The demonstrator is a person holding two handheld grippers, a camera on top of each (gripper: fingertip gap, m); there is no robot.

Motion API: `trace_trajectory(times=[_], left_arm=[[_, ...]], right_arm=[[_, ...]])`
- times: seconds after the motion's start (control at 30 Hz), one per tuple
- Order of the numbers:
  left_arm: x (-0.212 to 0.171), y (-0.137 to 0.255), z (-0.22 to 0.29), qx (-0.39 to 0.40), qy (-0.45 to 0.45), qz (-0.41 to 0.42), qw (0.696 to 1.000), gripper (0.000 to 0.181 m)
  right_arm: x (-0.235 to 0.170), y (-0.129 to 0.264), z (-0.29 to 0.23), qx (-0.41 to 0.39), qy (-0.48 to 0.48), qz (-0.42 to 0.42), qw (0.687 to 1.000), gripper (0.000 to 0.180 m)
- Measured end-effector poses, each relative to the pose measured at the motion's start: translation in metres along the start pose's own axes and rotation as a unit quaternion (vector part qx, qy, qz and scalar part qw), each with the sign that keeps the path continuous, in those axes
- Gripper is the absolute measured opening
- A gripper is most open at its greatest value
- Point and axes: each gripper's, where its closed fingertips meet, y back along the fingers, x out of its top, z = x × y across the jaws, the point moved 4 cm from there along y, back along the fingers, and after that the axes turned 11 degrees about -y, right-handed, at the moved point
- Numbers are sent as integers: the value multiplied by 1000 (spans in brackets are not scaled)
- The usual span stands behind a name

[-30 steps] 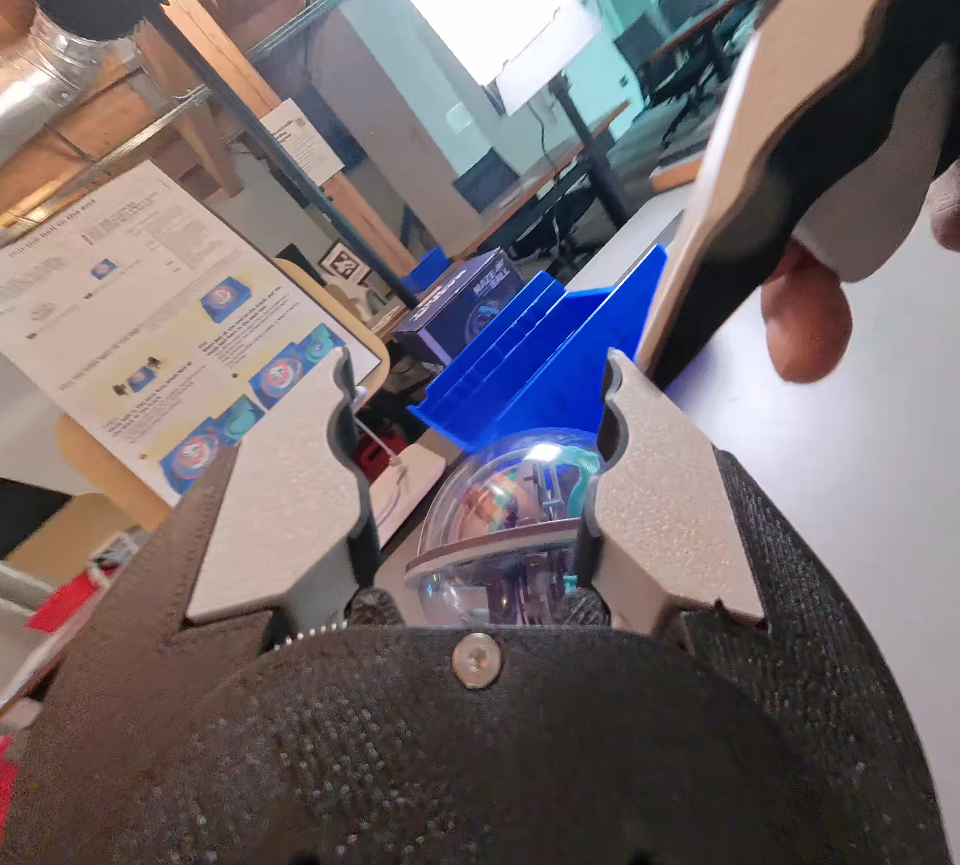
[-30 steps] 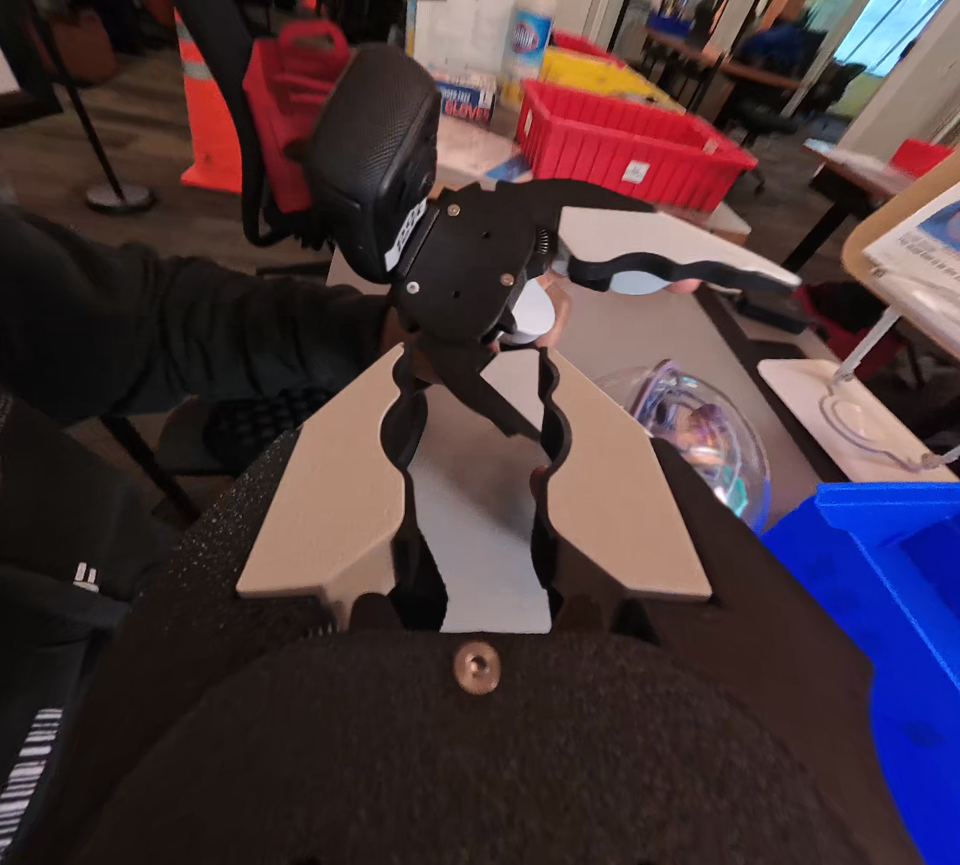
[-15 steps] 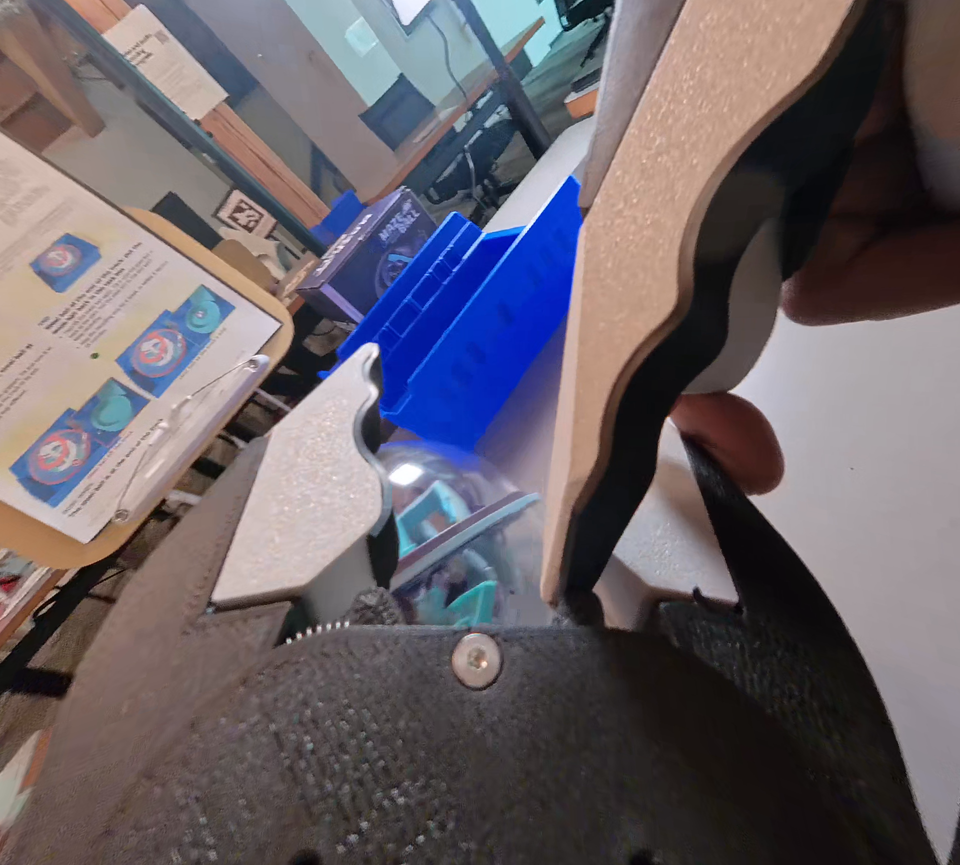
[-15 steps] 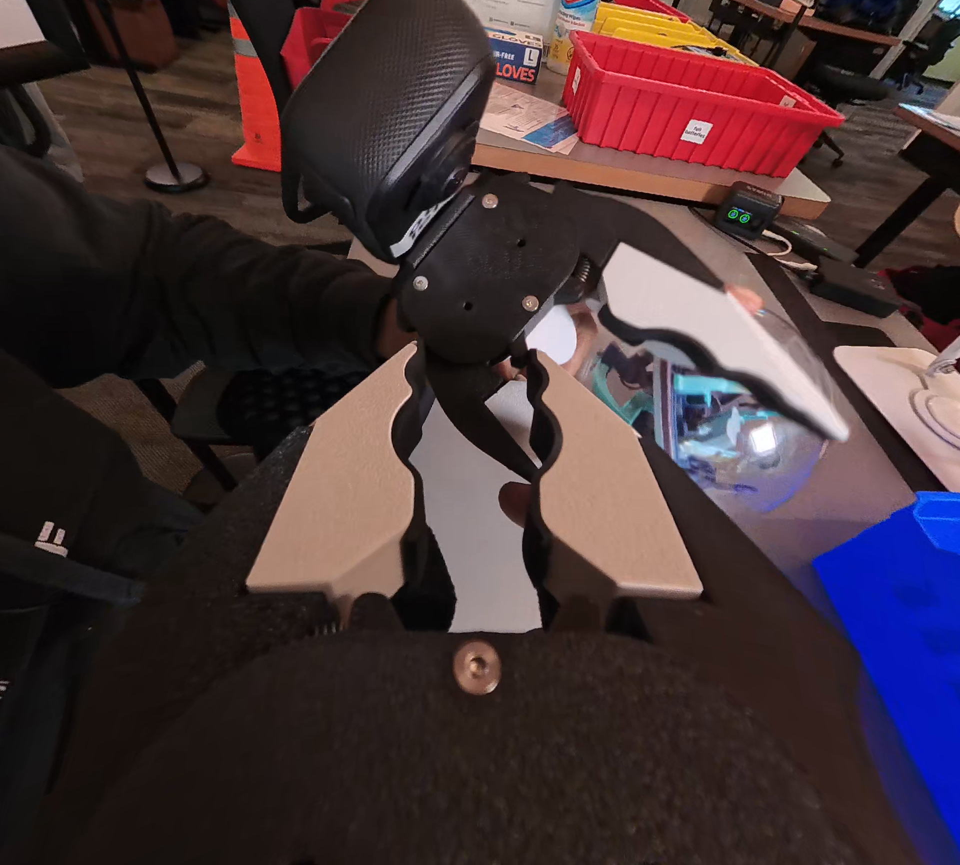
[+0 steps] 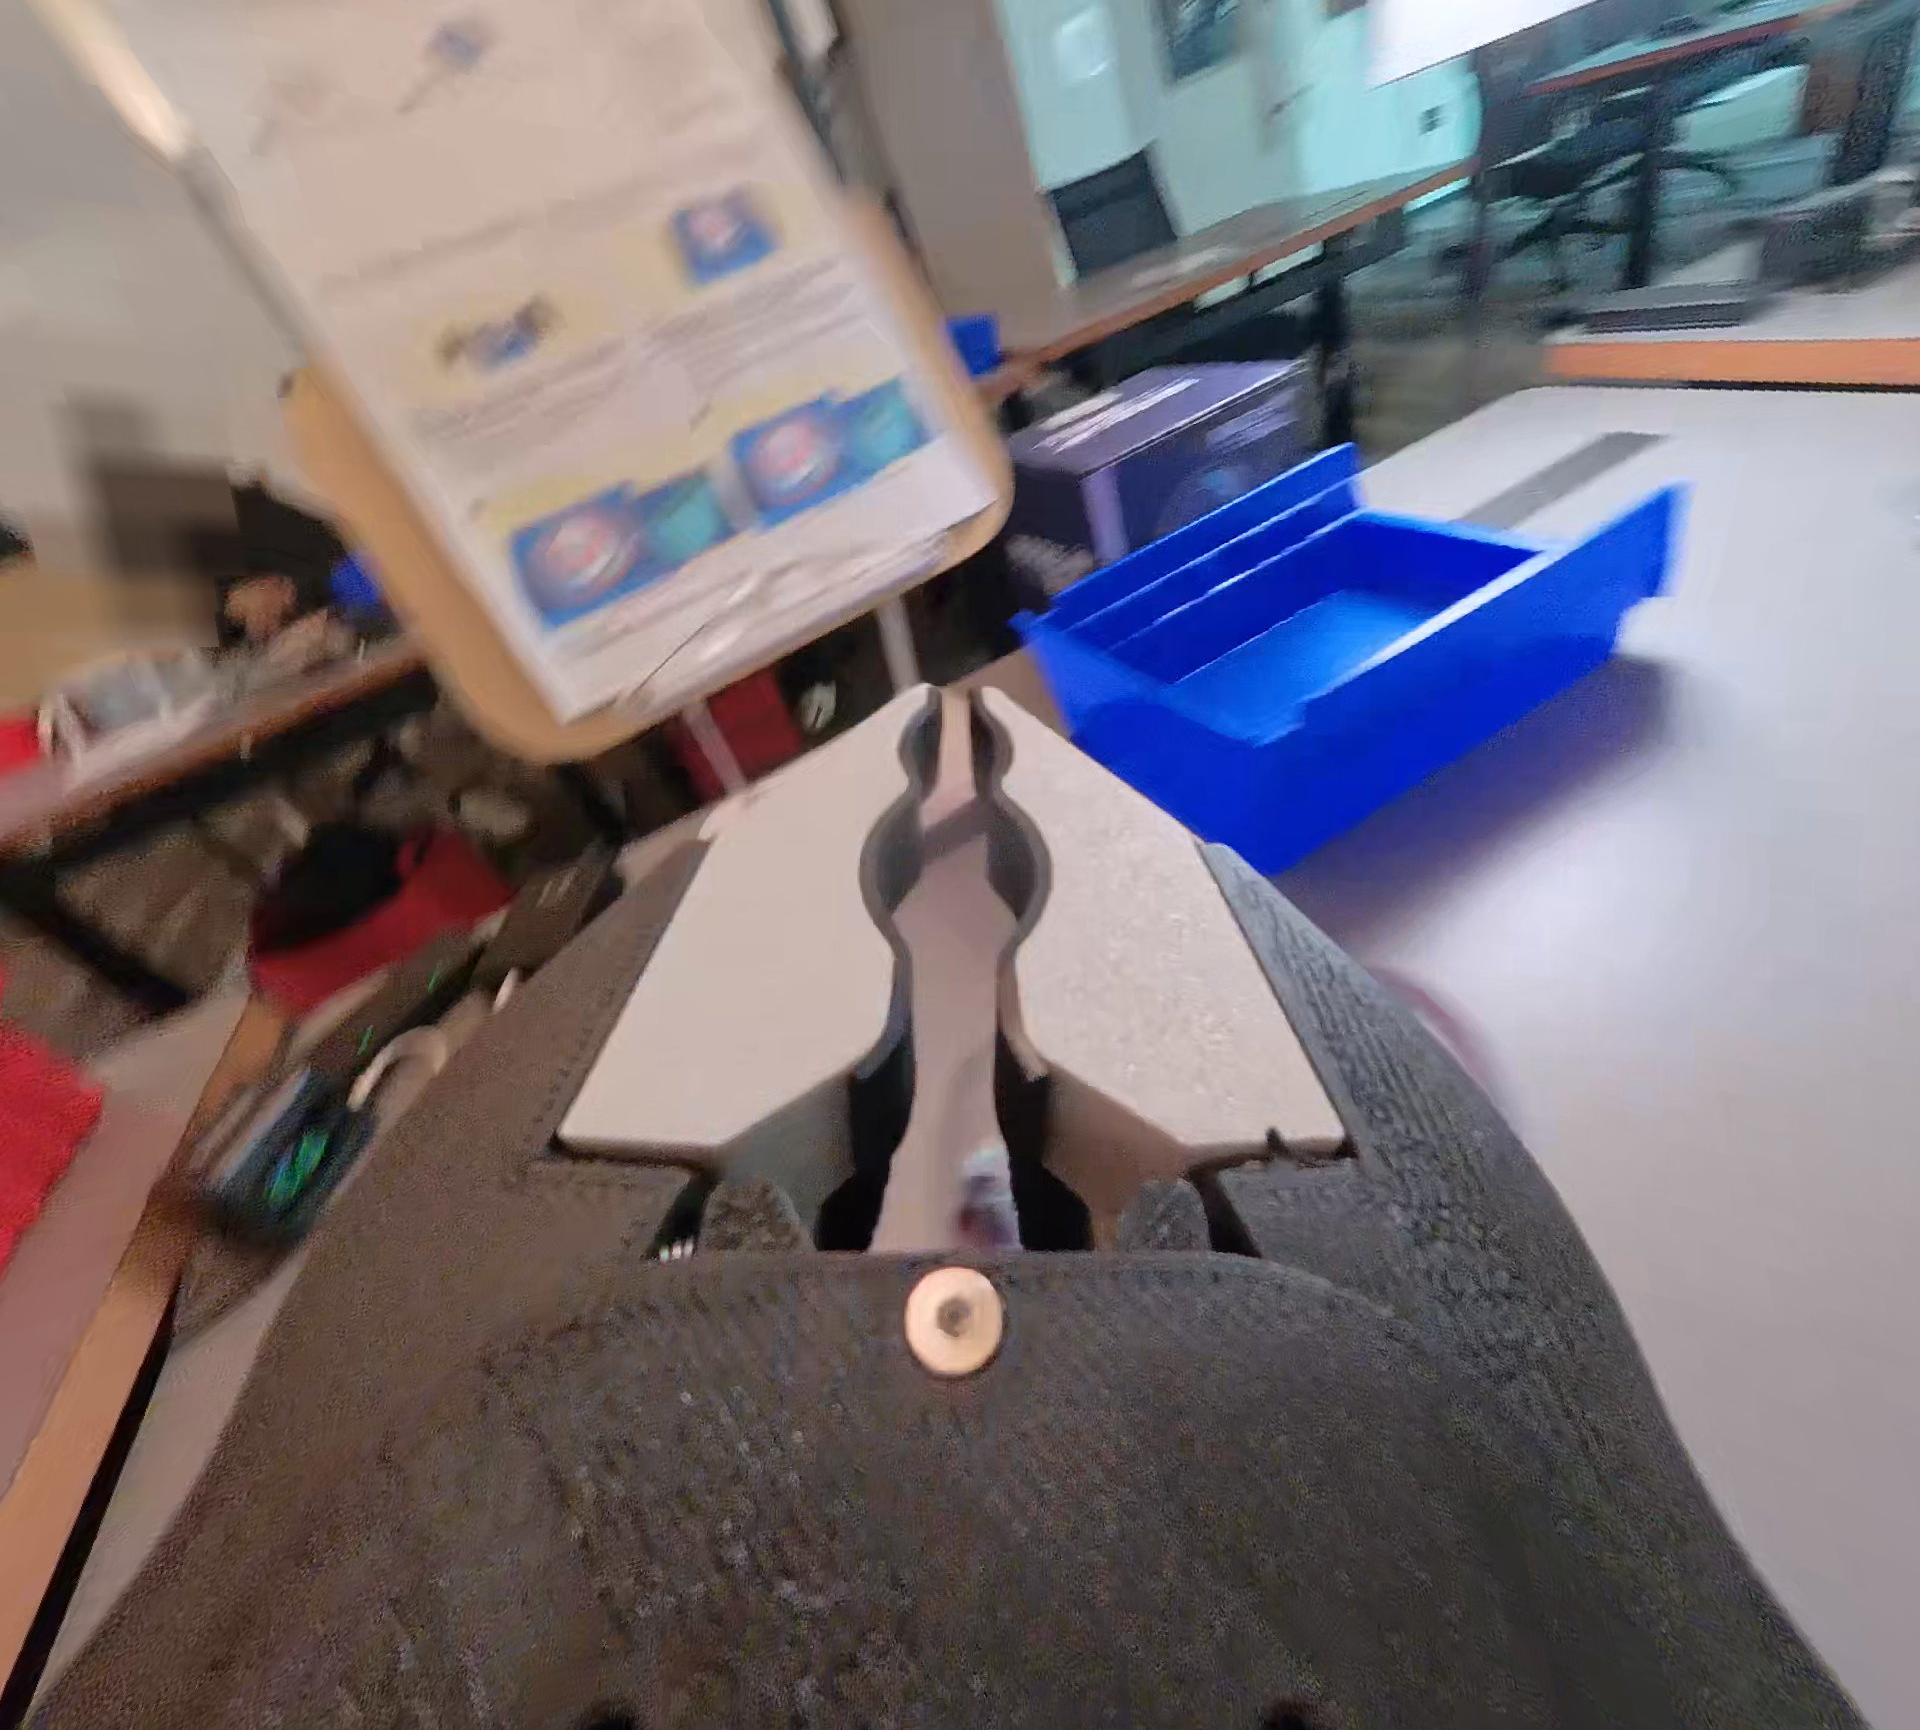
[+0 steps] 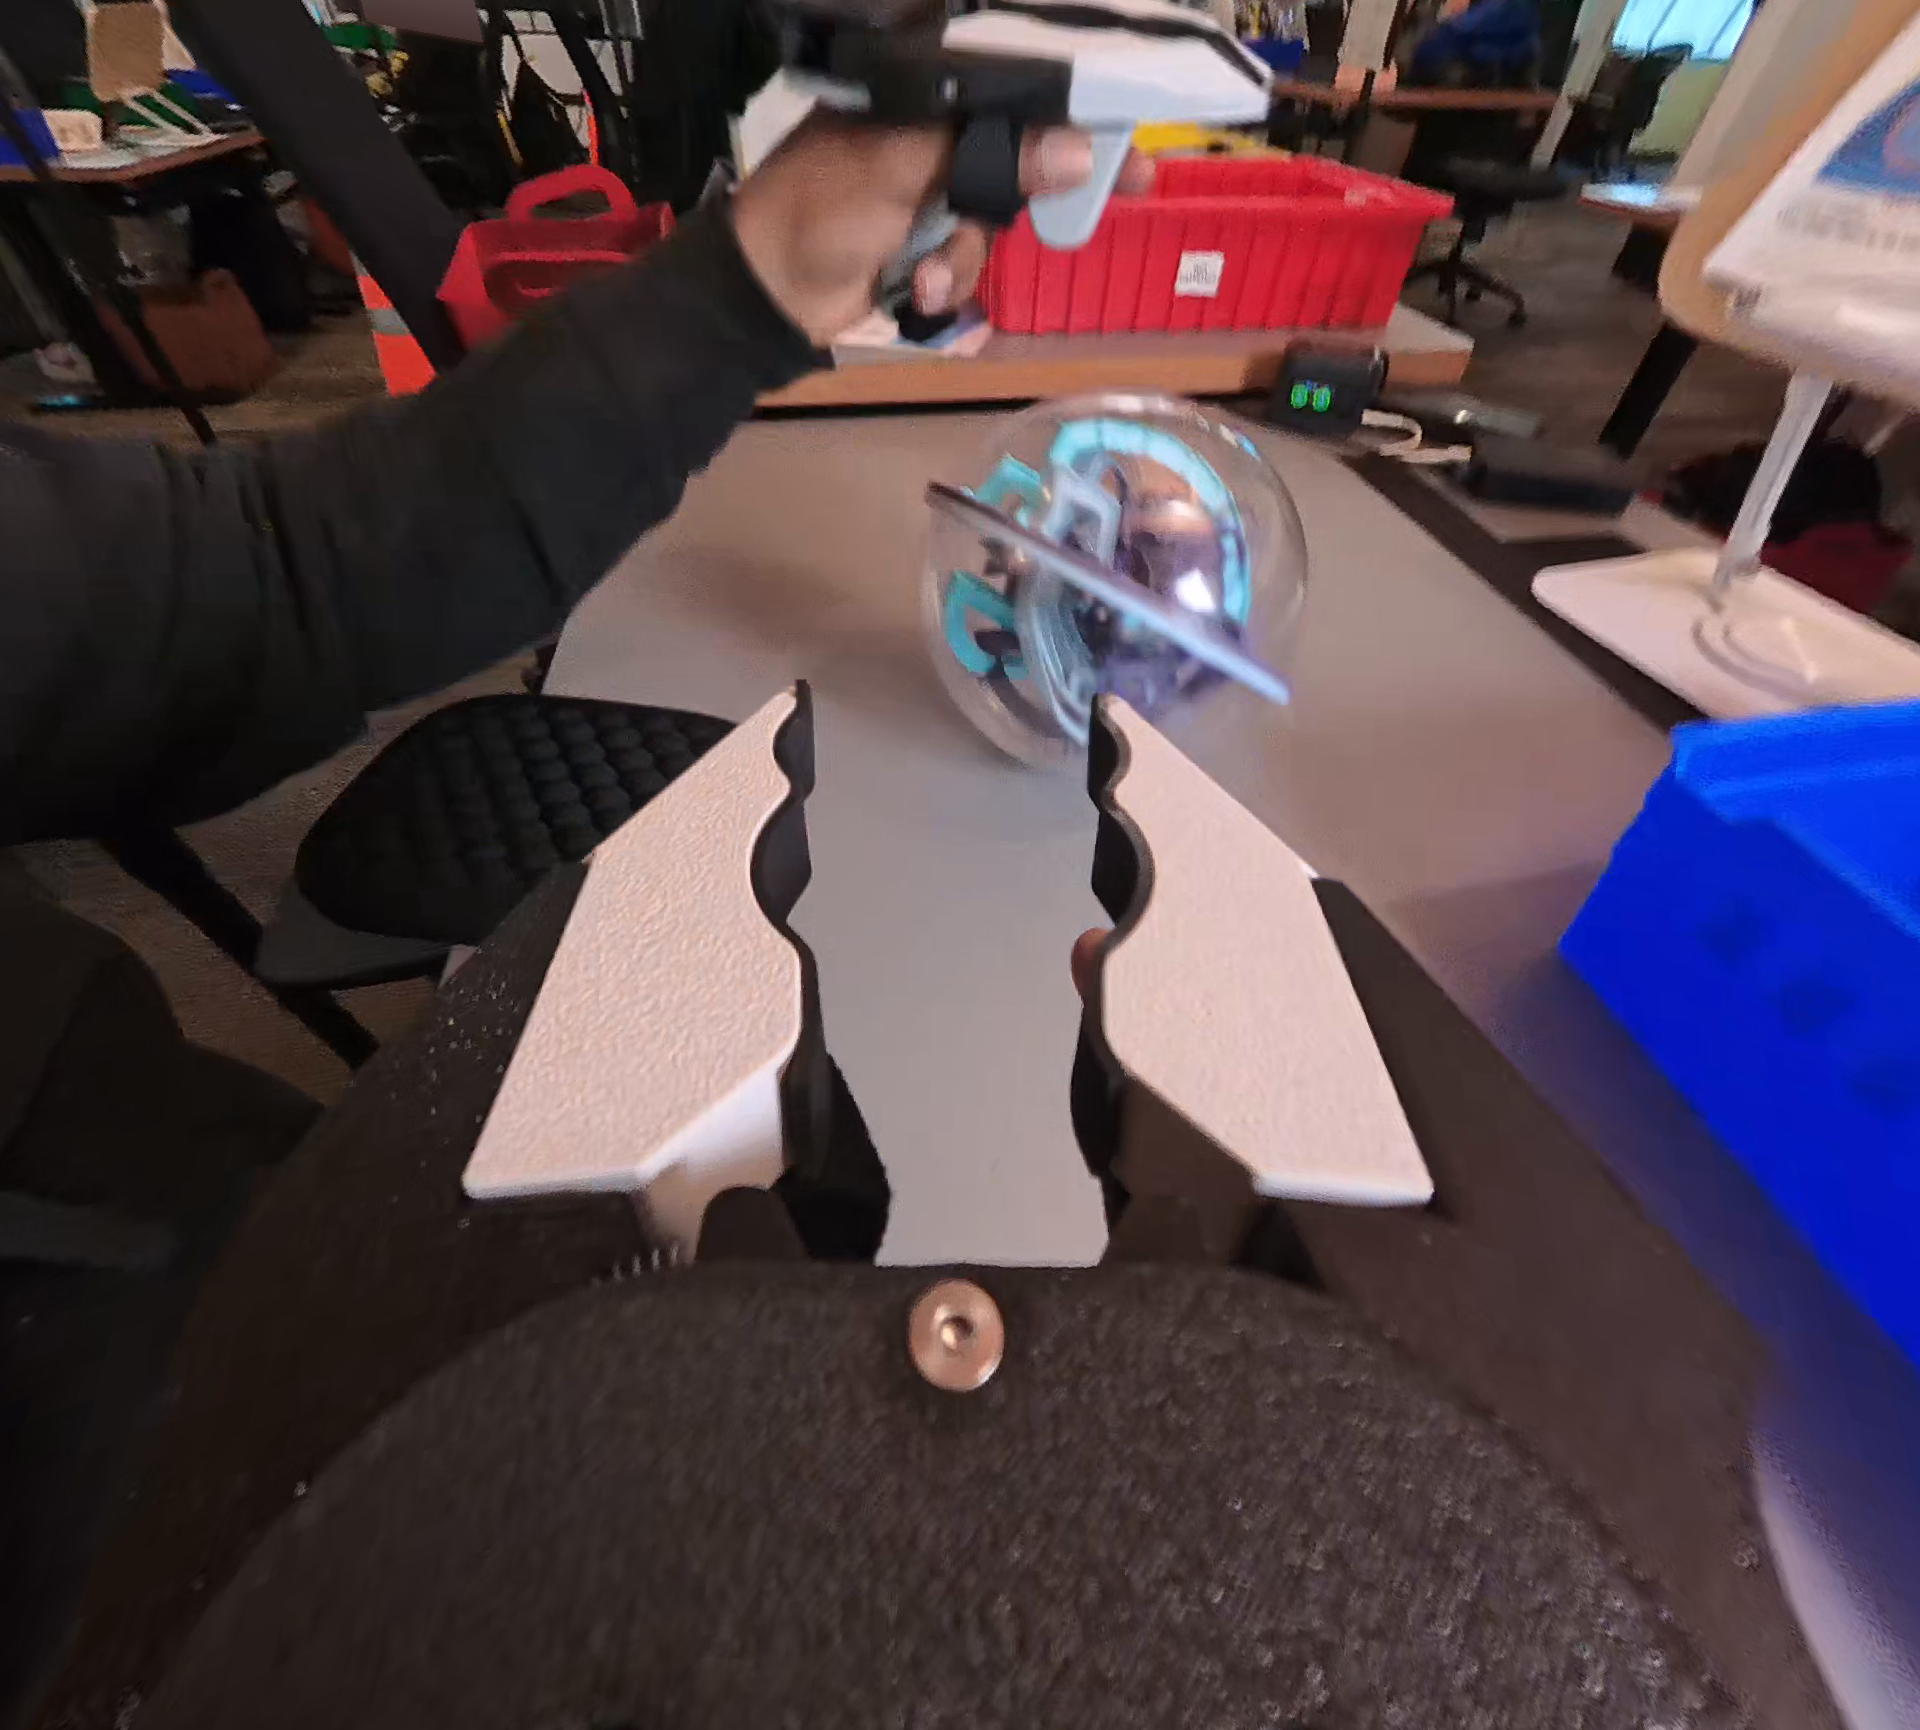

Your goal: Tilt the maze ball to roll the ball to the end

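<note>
Neither hand-held gripper holds the clear plastic maze ball with turquoise tracks (image 6: 1114, 584), which sits on the grey desk (image 6: 1382, 807) just ahead of the parted right hand-held gripper (image 6: 945, 712); the raised left hand-held gripper (image 5: 957, 701) is nearly closed, and the smooth, light, roll-prone shell looks best gripped across its flat equator rim.

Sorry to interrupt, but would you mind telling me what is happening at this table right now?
A person is working a clear maze ball with two handheld tools. At this moment neither tool holds it: the ball sits on the grey table, its inner disc tilted. The left tool, nearly closed and empty, is raised above the table, while the right tool is open, with the ball just beyond its fingertips. A blue bin stands nearby on the table. The view is blurred, so the small ball inside cannot be made out.
</note>
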Motion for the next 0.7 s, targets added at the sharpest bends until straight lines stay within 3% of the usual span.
trace_trajectory(times=[0.03, 0.1, 0.2, 0.3, 0.37, 0.47, 0.57, 0.7], left_arm=[[-22, -1, -29, 6, 35, -28, 999, 12], [-73, -8, -59, -61, 152, -67, 984, 32], [-118, -7, -50, -241, 358, -39, 901, 67], [-132, 9, -18, -331, 392, -40, 857, 102], [-133, 22, 1, -362, 390, -30, 846, 119], [-121, 39, 29, -393, 389, -16, 833, 120], [-106, 49, 61, -379, 377, -31, 845, 125], [-86, 52, 96, -333, 369, -57, 866, 124]], right_arm=[[-9, -2, 6, -1, -17, -7, 1000, 53], [-25, -9, 16, 1, -48, -23, 999, 56], [-45, -20, 25, 0, -70, -48, 996, 57], [-61, -30, 24, 14, -88, -77, 993, 57], [-70, -40, 17, 33, -106, -94, 989, 58], [-79, -56, -4, 72, -141, -118, 980, 69], [-76, -61, -20, 93, -187, -115, 971, 74], [-75, -53, -15, 67, -211, -111, 969, 63]])
